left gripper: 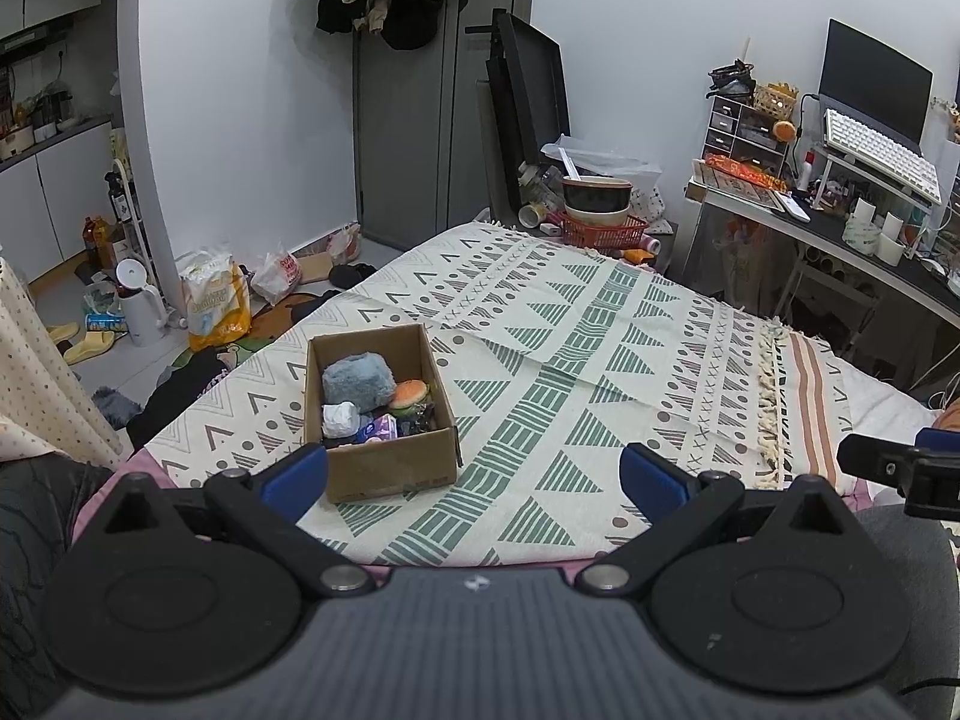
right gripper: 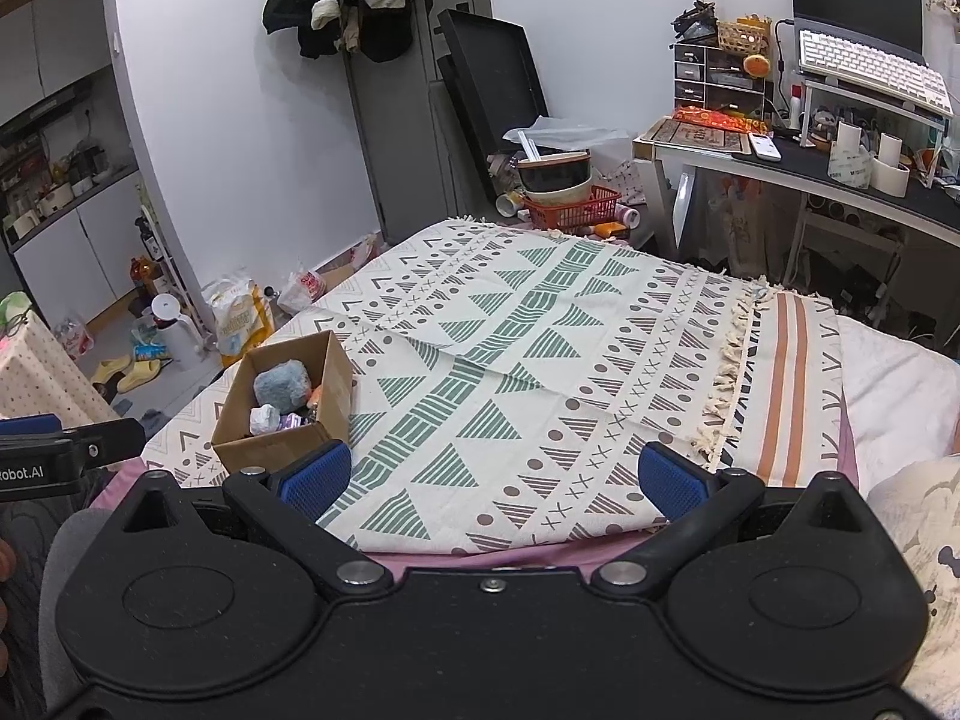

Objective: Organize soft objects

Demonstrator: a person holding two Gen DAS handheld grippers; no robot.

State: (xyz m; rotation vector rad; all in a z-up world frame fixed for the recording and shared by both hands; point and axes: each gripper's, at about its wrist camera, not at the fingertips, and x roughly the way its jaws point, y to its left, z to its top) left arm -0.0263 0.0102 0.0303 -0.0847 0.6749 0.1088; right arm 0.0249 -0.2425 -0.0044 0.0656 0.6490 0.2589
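A brown cardboard box (left gripper: 384, 468) (right gripper: 237, 397) sits on the patterned blanket (left gripper: 600, 324) (right gripper: 540, 324) near the bed's left edge. Inside lie a grey-blue plush (left gripper: 357, 379) (right gripper: 282, 384), a burger toy (left gripper: 410, 394), a crumpled white piece (left gripper: 341, 418) (right gripper: 263, 420) and a small purple pack (left gripper: 378, 429). My left gripper (left gripper: 474, 474) stands open at the bed's near edge, its left finger just in front of the box. My right gripper (right gripper: 492, 477) is open too, empty, to the right of the box. Each gripper's tip shows at the edge of the other's view.
A desk (right gripper: 840, 180) with monitor, keyboard and tape rolls stands at the right. A red basket (left gripper: 603, 231) with stacked bowls sits beyond the bed's far end. Bags, slippers and a white kettle (left gripper: 141, 312) litter the floor at left. Coats hang on the wall.
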